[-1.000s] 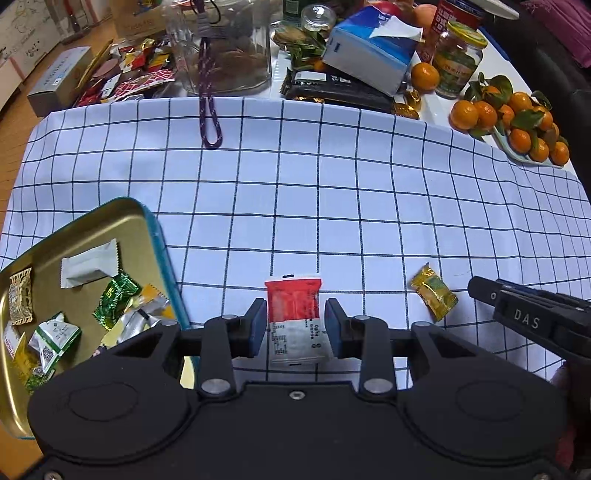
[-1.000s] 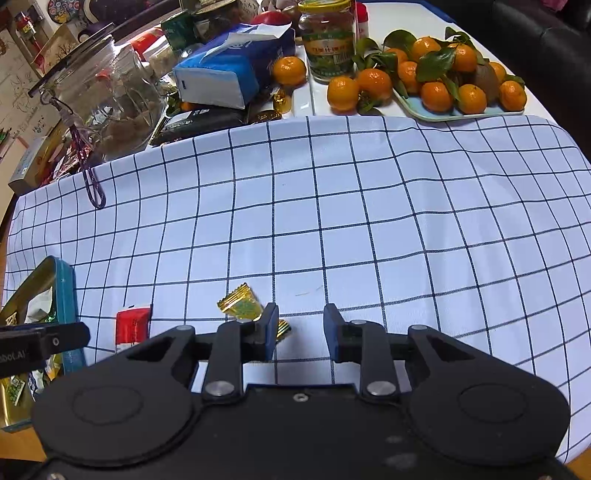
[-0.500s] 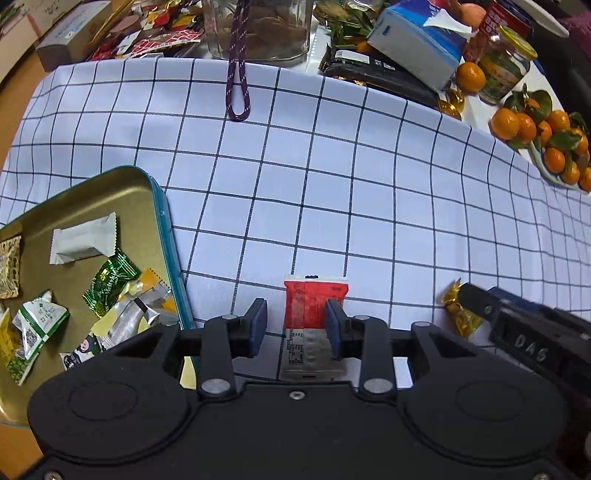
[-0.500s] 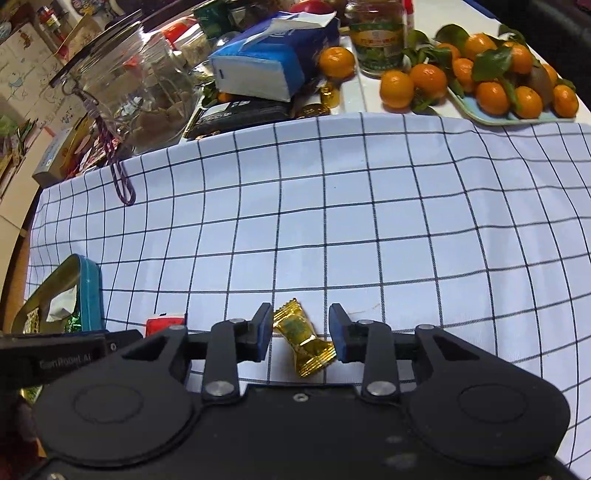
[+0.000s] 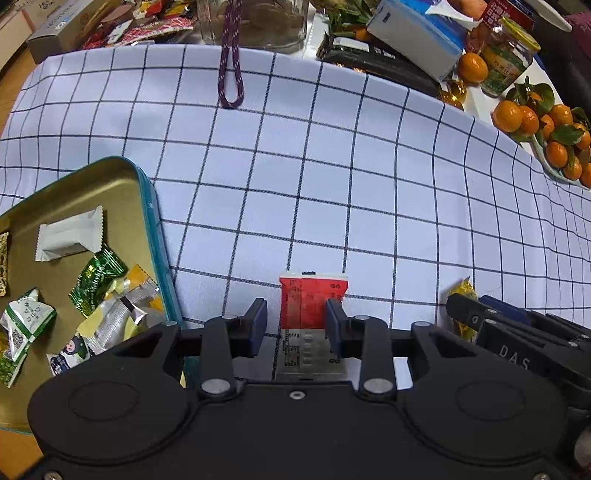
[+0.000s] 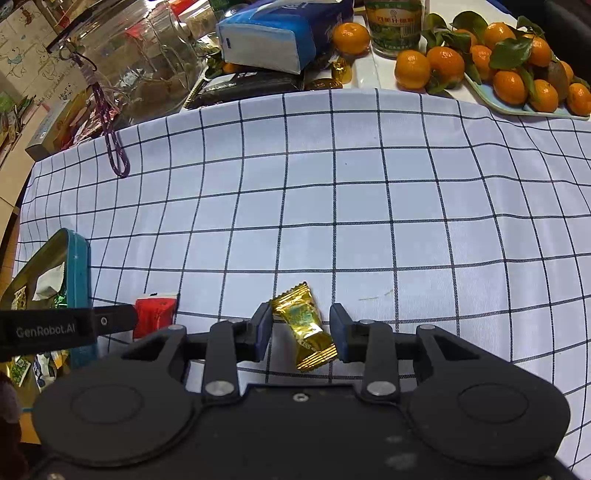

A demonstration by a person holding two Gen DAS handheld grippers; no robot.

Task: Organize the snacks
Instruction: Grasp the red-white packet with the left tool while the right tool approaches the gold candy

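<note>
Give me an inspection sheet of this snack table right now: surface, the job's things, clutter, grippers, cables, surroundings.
Surface: white checked tablecloth, flat.
Job's things: red-and-white packet and gold candy lie on the cloth; tin at left holds several wrapped snacks.
Clutter: tissue box, glass jar, tangerines on a plate, dark packet.
Grippers: left gripper open, straddling the packet; right gripper open, straddling the candy.
Cables: none; a purple cord hangs onto the cloth.
Surroundings: boxes and wrappers behind the cloth.
</note>
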